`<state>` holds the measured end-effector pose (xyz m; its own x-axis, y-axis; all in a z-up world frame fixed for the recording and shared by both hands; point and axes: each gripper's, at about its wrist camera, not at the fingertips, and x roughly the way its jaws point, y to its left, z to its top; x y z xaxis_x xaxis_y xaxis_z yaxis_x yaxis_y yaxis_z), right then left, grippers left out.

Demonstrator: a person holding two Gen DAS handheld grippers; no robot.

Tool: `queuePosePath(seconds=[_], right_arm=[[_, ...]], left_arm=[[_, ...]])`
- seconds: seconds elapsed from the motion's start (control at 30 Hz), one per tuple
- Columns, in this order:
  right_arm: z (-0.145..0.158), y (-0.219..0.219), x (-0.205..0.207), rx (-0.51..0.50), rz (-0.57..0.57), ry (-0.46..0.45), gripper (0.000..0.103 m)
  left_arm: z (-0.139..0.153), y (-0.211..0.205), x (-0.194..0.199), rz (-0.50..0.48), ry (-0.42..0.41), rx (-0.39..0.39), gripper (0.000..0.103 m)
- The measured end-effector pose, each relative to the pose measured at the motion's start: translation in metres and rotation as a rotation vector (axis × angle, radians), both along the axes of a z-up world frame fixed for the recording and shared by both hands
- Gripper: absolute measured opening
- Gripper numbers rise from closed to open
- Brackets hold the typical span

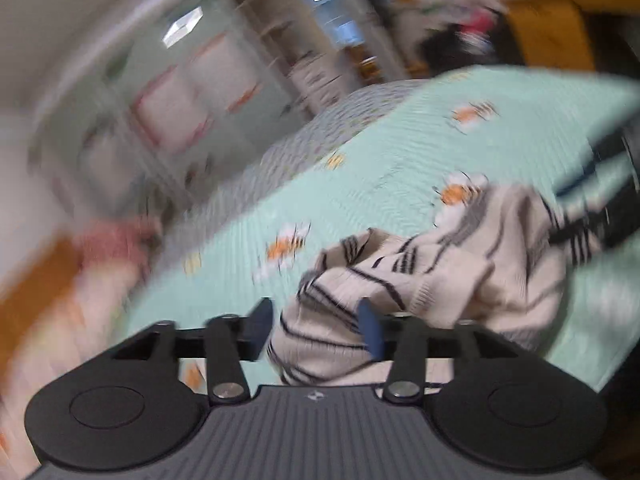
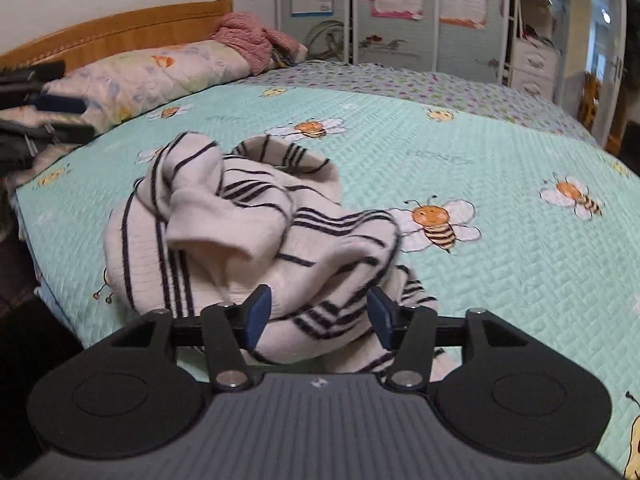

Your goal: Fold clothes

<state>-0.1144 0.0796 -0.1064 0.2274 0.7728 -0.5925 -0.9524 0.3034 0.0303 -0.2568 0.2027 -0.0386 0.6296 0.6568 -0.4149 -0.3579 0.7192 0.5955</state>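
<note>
The striped sweater (image 2: 248,224) is sitting in a crumpled heap on the bed (image 2: 500,272), on the mint quilt with the cartoon bees, close to the near edge. It's cream knit with thin dark stripes, bunched up on itself with one cuff or hem poking out the top, so no fold has been made yet and it'll need spreading flat first.

The right gripper (image 2: 318,314) hangs low right over the near part of the heap. Its blue-padded fingers (image 2: 256,314) stand well apart with a ridge of striped fabric lying between them, but the pads don't look pressed into it, so nothing is actually gripped. Same story on the other side: the left gripper (image 1: 318,326) has its fingers (image 1: 370,330) parted, cloth bulging up between them, no pinch visible. That view is badly motion-blurred, so finer contact is hard to call.

Why both sit like that is probably simple: each is lined up on its own bit of the pile, open and ready to bite, so the two can lift and shake the garment out between them. In the right view the left gripper shows as a dark shape at the far left edge.

A pink bundle (image 2: 256,40) and a floral pillow (image 2: 152,76) sit up by the wooden headboard (image 2: 120,30), well clear.
</note>
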Motion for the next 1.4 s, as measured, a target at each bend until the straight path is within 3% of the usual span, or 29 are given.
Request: queuePosePath(seconds=[0.07, 0.17, 0.47, 0.63, 0.77, 0.87, 0.97, 1.2, 1.4], right_arm=[[0.0, 0.0, -0.004, 0.003, 0.001, 0.004, 0.065], [0.003, -0.004, 0.001, -0.001, -0.021, 0.031, 0.065], [-0.008, -0.012, 0.021, -0.024, -0.146, 0.117, 0.066], [-0.014, -0.015, 0.023, -0.033, -0.174, 0.135, 0.067], [-0.019, -0.013, 0.021, -0.05, -0.167, 0.137, 0.067], [-0.02, -0.01, 0.018, -0.046, -0.155, 0.103, 0.067], [-0.018, -0.007, 0.007, -0.044, -0.12, -0.014, 0.067], [-0.016, 0.016, -0.034, -0.04, 0.109, -0.356, 0.067], [-0.044, 0.046, -0.038, -0.2, 0.207, -0.65, 0.066]], left_arm=[[-0.02, -0.005, 0.002, -0.078, 0.063, 0.095, 0.056], [-0.04, 0.001, 0.009, -0.159, 0.148, 0.172, 0.057], [-0.071, 0.012, 0.019, -0.327, 0.288, 0.325, 0.057], [-0.082, 0.023, 0.02, -0.398, 0.374, 0.36, 0.057], [-0.088, 0.029, 0.027, -0.431, 0.385, 0.403, 0.058], [-0.09, 0.026, 0.032, -0.433, 0.381, 0.387, 0.059], [-0.091, 0.028, 0.038, -0.383, 0.356, 0.352, 0.058], [-0.07, 0.062, 0.056, -0.18, 0.239, 0.032, 0.059], [-0.064, 0.086, 0.07, -0.103, 0.207, -0.113, 0.06]])
